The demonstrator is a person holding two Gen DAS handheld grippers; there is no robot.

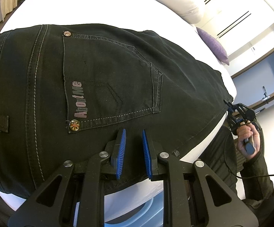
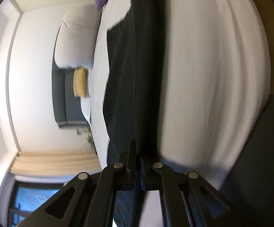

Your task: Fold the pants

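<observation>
Black pants (image 1: pixel 108 79) cover bed (image 1: pixel 99 5), apparently gripper-pinched (image 2: pixel 139 162).

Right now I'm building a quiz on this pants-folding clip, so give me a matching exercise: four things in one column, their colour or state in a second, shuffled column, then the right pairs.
Things:
1. left gripper
2. right gripper
3. black jeans
4. cushion at the far edge of the bed

Colour or state:
A. purple
B. shut on the fabric
C. spread on the white bed, back pocket facing up
D. open, blue pads apart above the jeans

Pairs: 1-D, 2-B, 3-C, 4-A
</observation>
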